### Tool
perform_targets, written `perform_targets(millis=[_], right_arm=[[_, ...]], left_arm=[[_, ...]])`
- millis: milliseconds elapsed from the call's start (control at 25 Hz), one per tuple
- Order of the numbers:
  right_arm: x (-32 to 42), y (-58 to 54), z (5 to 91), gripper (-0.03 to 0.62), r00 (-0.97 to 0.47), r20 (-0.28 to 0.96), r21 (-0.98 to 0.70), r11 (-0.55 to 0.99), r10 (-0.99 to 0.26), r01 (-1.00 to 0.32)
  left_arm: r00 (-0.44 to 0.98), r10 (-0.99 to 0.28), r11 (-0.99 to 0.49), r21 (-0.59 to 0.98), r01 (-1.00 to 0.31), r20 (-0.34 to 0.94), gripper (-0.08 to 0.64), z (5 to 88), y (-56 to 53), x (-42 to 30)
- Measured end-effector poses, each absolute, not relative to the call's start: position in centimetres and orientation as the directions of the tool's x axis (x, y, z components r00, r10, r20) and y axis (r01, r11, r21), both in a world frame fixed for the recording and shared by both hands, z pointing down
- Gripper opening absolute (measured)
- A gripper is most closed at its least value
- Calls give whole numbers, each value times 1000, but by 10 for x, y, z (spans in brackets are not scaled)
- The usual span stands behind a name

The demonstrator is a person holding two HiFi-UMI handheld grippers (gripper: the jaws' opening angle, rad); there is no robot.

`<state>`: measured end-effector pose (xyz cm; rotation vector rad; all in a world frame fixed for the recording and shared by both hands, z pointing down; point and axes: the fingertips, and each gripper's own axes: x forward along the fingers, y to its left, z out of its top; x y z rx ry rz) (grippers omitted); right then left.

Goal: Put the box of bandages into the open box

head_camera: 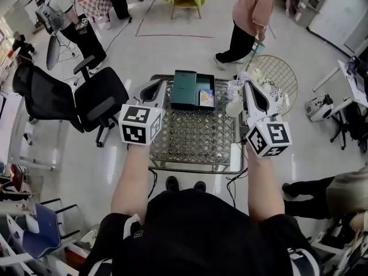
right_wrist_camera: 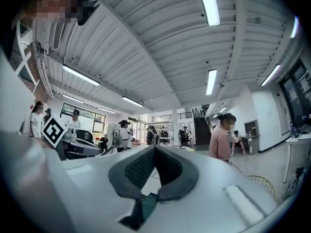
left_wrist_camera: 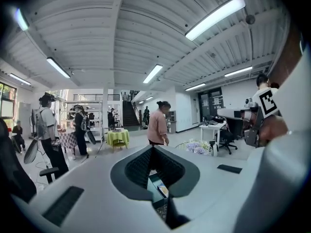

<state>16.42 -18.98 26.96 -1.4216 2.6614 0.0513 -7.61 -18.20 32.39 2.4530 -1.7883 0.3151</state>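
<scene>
A dark green open box (head_camera: 186, 89) lies at the far edge of the lattice-topped table (head_camera: 195, 137). A small colourful box of bandages (head_camera: 206, 98) rests in its right half. My left gripper (head_camera: 153, 89) hovers above the table's far left, jaws shut and empty, just left of the green box. My right gripper (head_camera: 252, 95) hovers at the far right, also shut with nothing in it. In the left gripper view the shut jaws (left_wrist_camera: 152, 147) point level, and the green box (left_wrist_camera: 156, 184) with the bandage box (left_wrist_camera: 163, 191) shows below them. The right gripper view shows a sliver of the green box (right_wrist_camera: 147, 205) under its shut jaws (right_wrist_camera: 154, 147).
A bunch of pale flowers (head_camera: 234, 91) stands at the table's far right, close to my right gripper. A gold wire chair (head_camera: 277, 79) is behind it. A black office chair (head_camera: 86, 99) sits left of the table. A person in pink (head_camera: 253, 16) walks beyond.
</scene>
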Motion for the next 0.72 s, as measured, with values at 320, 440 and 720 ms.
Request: perform_targets(millis=[320, 440, 720], right_arm=[[158, -182, 302, 6, -587, -61, -21, 589, -807, -808], [157, -182, 300, 6, -587, -62, -15, 589, -807, -808], [150, -186, 298, 6, -590, -63, -14, 592, -805, -806]], left_arm=[[314, -921, -316, 30, -948, 232, 6, 342, -182, -90], [319, -919, -318, 45, -947, 233, 6, 345, -183, -90], [326, -917, -322, 58, -945, 229, 6, 345, -188, -87]])
